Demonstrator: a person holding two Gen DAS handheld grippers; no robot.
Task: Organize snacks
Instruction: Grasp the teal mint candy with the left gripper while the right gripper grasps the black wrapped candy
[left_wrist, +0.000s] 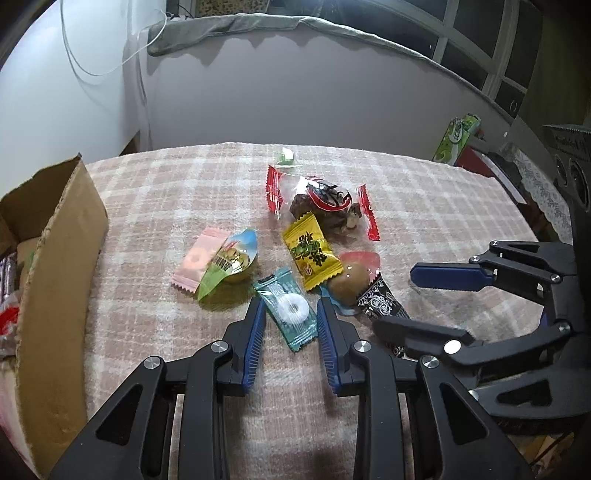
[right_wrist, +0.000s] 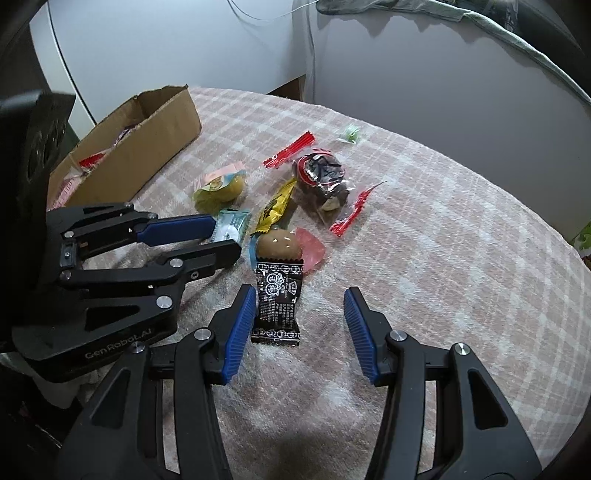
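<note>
Several wrapped snacks lie in a loose pile on the pink plaid cloth (left_wrist: 184, 192). My left gripper (left_wrist: 291, 314) is open, its fingers on either side of a teal mint candy (left_wrist: 291, 310), low over the cloth. My right gripper (right_wrist: 299, 306) is open and empty, with a black patterned packet (right_wrist: 277, 299) touching its left finger (right_wrist: 242, 325). A yellow packet (left_wrist: 310, 254), a brown jelly cup (left_wrist: 349, 284), a pink candy (left_wrist: 194, 264) and a red-ended nut bag (left_wrist: 325, 206) lie beyond. The left gripper also shows in the right wrist view (right_wrist: 218, 236).
An open cardboard box (left_wrist: 59, 258) with several snacks inside stands at the cloth's left; it also shows in the right wrist view (right_wrist: 147, 144). A small green candy (left_wrist: 285, 157) lies at the far edge. A grey wall rises behind the table.
</note>
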